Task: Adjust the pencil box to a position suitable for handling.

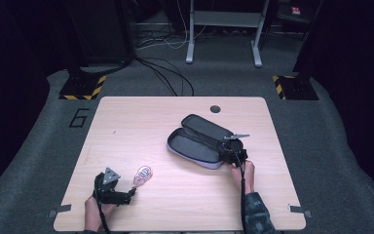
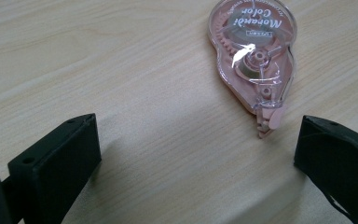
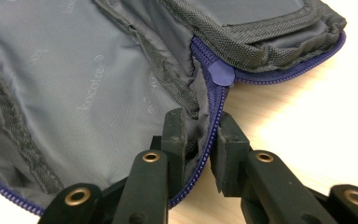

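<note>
Two things lie on the tabletop: one open pencil case, its zipper edge pinched by the right gripper, and one correction-tape dispenser before the wide-spread left gripper.

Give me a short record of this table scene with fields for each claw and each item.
left claw: open, jaws apart on the table, holding nothing
right claw: shut on the pencil case's zipper edge
pencil case: open, grey lining, purple zipper
correction tape dispenser: clear pink, flat on the table just ahead of the left claw
table: light wood
</note>
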The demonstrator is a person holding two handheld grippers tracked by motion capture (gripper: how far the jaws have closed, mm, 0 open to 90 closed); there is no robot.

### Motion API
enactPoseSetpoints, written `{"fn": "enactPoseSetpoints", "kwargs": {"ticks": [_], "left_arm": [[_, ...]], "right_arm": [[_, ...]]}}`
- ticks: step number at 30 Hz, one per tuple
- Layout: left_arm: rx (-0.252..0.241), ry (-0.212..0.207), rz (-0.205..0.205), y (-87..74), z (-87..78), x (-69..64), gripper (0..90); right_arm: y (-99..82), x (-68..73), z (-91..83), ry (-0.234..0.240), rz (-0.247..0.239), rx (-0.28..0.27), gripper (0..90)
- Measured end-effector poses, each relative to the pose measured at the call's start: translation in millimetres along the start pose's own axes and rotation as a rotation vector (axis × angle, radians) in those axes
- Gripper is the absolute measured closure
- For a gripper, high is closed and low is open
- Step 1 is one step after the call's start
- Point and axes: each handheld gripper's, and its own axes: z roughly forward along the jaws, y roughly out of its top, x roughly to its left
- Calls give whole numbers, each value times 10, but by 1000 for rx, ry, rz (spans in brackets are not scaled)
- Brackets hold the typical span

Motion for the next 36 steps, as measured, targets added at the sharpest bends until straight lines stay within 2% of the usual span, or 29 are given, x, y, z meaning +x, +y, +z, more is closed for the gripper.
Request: {"fn": "enactPoseSetpoints", "kwargs": {"ticks": [6,11,15,17,19,25,27,32,36], "left_arm": [[4,-1,5,1,-2,3,3],[9,0,9,2,-6,4,4],[11,-2,6,1,-8,1,4],[7,-2,4,1,-5,0,4],[12,-4,6,1,-8,0,4],[8,-4,1,0,-6,-4,4],[11,-4,7,1,-8,0,4],[11,-4,6,1,-8,-1,4],[8,-4,2,0,-6,-4,4]], "right_arm": [[12,102,27,33,-41,5,772],[20,150,36,55,-100,11,775],[33,156,50,72,-144,9,783],[39,160,60,76,-145,8,789],[56,140,75,79,-177,6,795],[119,62,129,112,-195,9,796],[133,31,146,132,-175,5,795],[157,10,185,133,-165,-8,789],[180,6,210,145,-150,10,748]]}}
